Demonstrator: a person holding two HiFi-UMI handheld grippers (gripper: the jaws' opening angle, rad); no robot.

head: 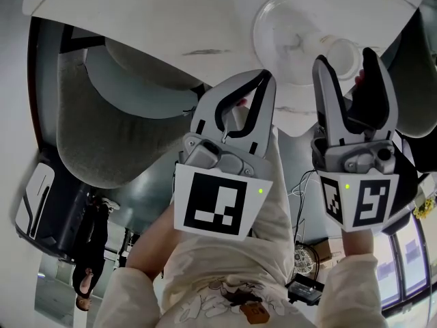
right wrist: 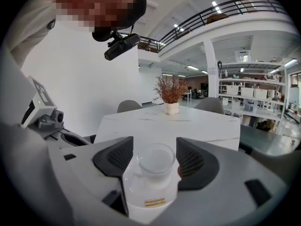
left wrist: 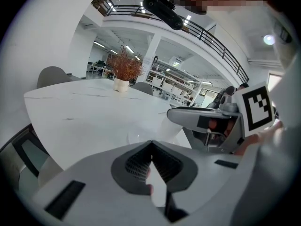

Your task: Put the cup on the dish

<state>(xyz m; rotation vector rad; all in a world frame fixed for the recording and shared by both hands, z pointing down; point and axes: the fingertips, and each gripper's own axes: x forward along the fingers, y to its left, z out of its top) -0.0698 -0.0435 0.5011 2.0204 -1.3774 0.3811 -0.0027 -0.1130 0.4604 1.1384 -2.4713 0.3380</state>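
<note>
The cup [head: 339, 50] is seen in the head view clamped between the fingers of the right gripper [head: 346, 59], at the far right of the white worktop [head: 171, 19]. It lies over the right edge of the pale round dish [head: 280, 26]. Whether it touches the dish cannot be told from this view. The left gripper [head: 265, 78] is held just to the left of the right one, nearer than the dish, with its fingers brought together at the tips. A grey chair [head: 102, 135] is seen to the left, beneath the worktop's edge.

In the left gripper view, the fingers [left wrist: 136, 166] are seen closed against each other, with nothing held between them. The worktop [left wrist: 80, 112] stretches beyond them, and a faint round outline of the dish [left wrist: 137, 135] is made out just past the tips. A potted plant [left wrist: 123, 72] stands at the far end.

In the right gripper view, the cup [right wrist: 153, 175] is gripped on both sides by the dark pads [right wrist: 115, 157], its round rim turned up and away towards the worktop [right wrist: 188, 124]. The potted plant [right wrist: 170, 95] is seen at the far edge.
</note>
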